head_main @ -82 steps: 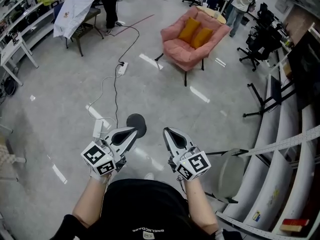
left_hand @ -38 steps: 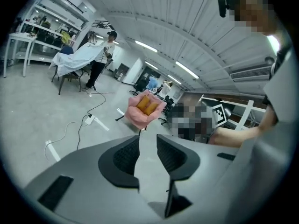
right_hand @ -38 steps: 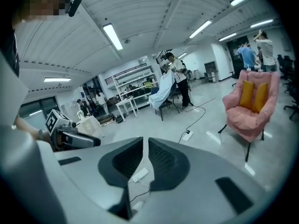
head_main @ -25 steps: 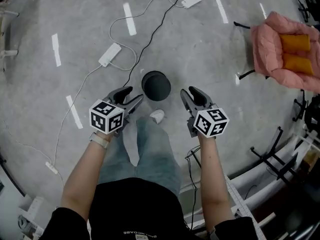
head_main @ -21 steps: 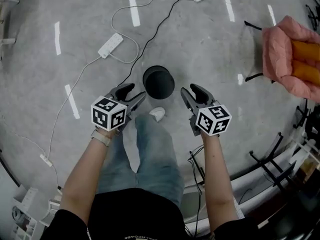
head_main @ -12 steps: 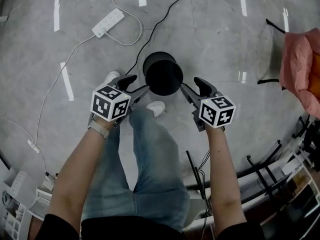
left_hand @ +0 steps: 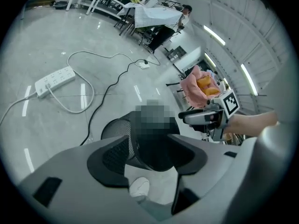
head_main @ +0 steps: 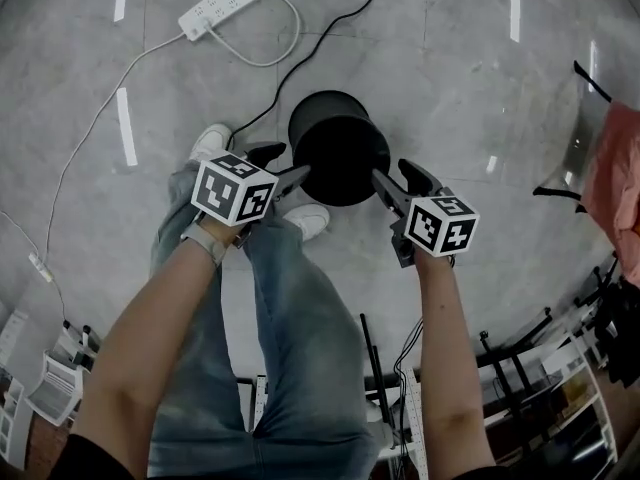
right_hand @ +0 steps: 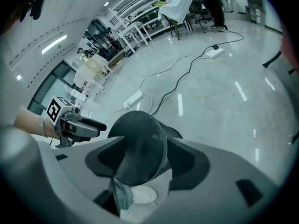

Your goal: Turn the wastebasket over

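The black mesh wastebasket [head_main: 338, 148] stands on the grey floor, and its upper face shows as a dark flat disc [right_hand: 135, 134]. My left gripper [head_main: 283, 165] hangs open close by its left side. My right gripper [head_main: 392, 172] hangs open close by its right side. Both have just been opening, and nothing lies between either pair of pads. Whether a fingertip touches the basket wall I cannot tell. In the left gripper view the basket [left_hand: 117, 143] lies beyond my left gripper [left_hand: 149, 146], with the right gripper [left_hand: 201, 118] across from it. In the right gripper view my right gripper [right_hand: 145, 160] faces the left one [right_hand: 88, 125].
The person's legs in jeans and two white shoes [head_main: 305, 218] stand just in front of the basket. A white power strip [head_main: 220, 3] with its white cable and a black cable [head_main: 290, 78] lie on the floor behind. A pink armchair [head_main: 620, 188] is at the right edge.
Both grippers have come down from waist height to either side of the wastebasket, and their jaws stand wider. The head view has dropped closer to the basket.
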Tool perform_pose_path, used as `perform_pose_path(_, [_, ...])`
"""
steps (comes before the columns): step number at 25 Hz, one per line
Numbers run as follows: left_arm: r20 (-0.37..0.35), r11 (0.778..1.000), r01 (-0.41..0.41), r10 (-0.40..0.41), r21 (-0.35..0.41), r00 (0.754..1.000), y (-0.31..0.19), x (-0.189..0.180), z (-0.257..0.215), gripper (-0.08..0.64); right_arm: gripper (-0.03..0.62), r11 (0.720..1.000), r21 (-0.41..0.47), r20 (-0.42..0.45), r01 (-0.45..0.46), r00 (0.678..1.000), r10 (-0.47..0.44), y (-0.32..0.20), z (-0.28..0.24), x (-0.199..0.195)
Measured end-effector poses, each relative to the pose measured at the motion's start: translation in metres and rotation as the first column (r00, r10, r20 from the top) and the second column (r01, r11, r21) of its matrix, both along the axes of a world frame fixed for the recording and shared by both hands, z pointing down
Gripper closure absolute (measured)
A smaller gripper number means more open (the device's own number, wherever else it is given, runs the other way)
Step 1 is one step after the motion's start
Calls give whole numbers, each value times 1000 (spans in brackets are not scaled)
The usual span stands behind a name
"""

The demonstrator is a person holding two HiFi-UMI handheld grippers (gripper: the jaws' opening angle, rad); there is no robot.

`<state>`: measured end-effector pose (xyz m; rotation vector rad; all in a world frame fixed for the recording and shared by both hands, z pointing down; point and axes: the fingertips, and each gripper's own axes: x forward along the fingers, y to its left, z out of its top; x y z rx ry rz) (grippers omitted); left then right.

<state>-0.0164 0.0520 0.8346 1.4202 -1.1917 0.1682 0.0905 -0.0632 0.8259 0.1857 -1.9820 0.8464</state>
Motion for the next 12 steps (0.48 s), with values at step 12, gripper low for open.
perform_pose_path(12, [-27,997,-69,70,15,997,-16,8,40,311,319,997,-81,23,-19,1000,21,6,47,-3])
